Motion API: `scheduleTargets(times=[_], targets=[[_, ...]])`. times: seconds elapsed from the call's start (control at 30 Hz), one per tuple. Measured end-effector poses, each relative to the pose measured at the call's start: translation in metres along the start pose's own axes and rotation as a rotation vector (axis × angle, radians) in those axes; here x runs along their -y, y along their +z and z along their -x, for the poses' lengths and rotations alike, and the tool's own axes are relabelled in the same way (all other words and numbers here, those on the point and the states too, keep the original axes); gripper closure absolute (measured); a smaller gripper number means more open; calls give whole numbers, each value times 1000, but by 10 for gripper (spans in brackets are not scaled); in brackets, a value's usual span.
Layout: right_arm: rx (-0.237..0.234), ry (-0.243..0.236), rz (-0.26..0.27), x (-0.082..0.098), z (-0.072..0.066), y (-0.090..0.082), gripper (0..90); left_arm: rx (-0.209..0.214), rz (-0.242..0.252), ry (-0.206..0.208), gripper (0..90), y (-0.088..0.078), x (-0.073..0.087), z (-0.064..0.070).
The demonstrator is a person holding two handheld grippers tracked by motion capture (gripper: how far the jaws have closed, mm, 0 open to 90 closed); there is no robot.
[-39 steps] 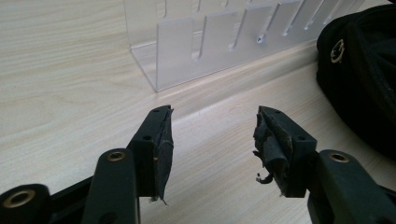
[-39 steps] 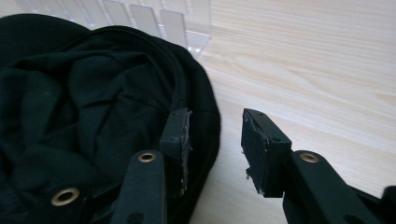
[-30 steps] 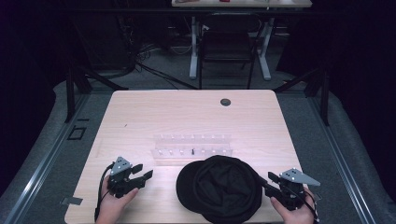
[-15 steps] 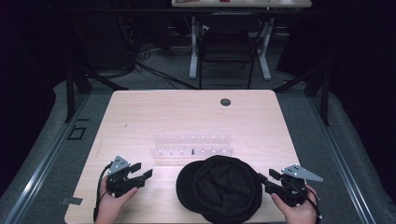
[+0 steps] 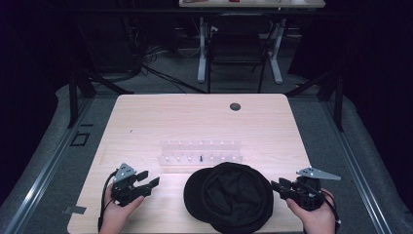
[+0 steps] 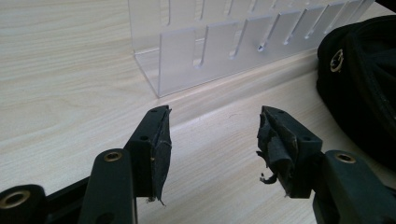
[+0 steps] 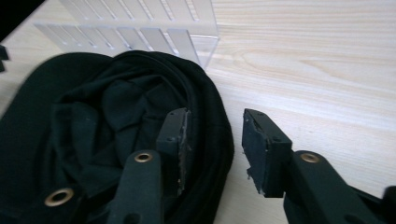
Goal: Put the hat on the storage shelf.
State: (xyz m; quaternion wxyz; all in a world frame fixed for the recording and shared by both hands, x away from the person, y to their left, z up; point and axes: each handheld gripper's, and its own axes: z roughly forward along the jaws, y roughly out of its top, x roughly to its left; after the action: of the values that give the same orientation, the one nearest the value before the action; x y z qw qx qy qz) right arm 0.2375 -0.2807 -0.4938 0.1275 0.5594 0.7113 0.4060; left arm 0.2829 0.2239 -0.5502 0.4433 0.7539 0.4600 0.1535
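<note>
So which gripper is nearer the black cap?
The right. The right gripper is at the cap's right edge, one jaw over its rim. The left gripper sits off to the cap's left, bare table between them.

From where I stand, my landmark is the clear acrylic rack with its row of slots, lying across the middle of the wooden table. Beyond the rack, near the table's far edge, sits a small dark round grommet. Farther off past the rack, on the grey floor, stands a black chair between white desk legs.
</note>
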Motion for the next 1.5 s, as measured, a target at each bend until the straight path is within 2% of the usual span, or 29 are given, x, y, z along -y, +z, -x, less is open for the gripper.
scheduleTargets(times=[0.07, 0.13, 0.2, 0.3, 0.47, 0.67, 0.9, 1.0, 1.13, 1.23, 1.27, 1.3, 1.5], targets=[[-37, 33, -10, -2, 3, 0, 584, 7, -5, 1, 451, 0, 0, 1], [-42, 41, -17, -2, 3, 0, 600, 9, -4, 0, 452, 0, 0, 1], [-56, 57, -53, -3, 4, 0, 637, 12, -5, 2, 453, -1, -1, 1], [-45, 63, -82, -4, 3, 0, 667, 8, 0, -1, 452, 0, 0, 1], [-59, 102, -115, -5, 3, 1, 674, 11, -5, -3, 452, 1, 0, 1], [-36, 164, -177, -2, 4, 9, 678, 11, -5, -6, 452, 1, 0, 1], [-14, 191, -252, -1, 7, 18, 714, 11, -4, -7, 452, 1, 0, 1], [-14, 210, -285, -1, 9, 21, 721, 13, -21, -2, 452, 1, 0, 0], [-31, 232, -305, -2, 12, 24, 724, 11, -15, -7, 452, 2, 1, 1], [-50, 262, -348, -2, 14, 26, 744, 13, -15, -6, 452, 2, 1, 1], [-50, 262, -348, -2, 14, 26, 744, 13, -15, -6, 453, 2, 1, 1], [-60, 261, -370, -2, 14, 28, 752, 16, -14, -5, 452, 2, 1, 1], [-62, 289, -389, -1, 17, 33, 759, 20, -12, -3, 454, 2, 1, 1]])
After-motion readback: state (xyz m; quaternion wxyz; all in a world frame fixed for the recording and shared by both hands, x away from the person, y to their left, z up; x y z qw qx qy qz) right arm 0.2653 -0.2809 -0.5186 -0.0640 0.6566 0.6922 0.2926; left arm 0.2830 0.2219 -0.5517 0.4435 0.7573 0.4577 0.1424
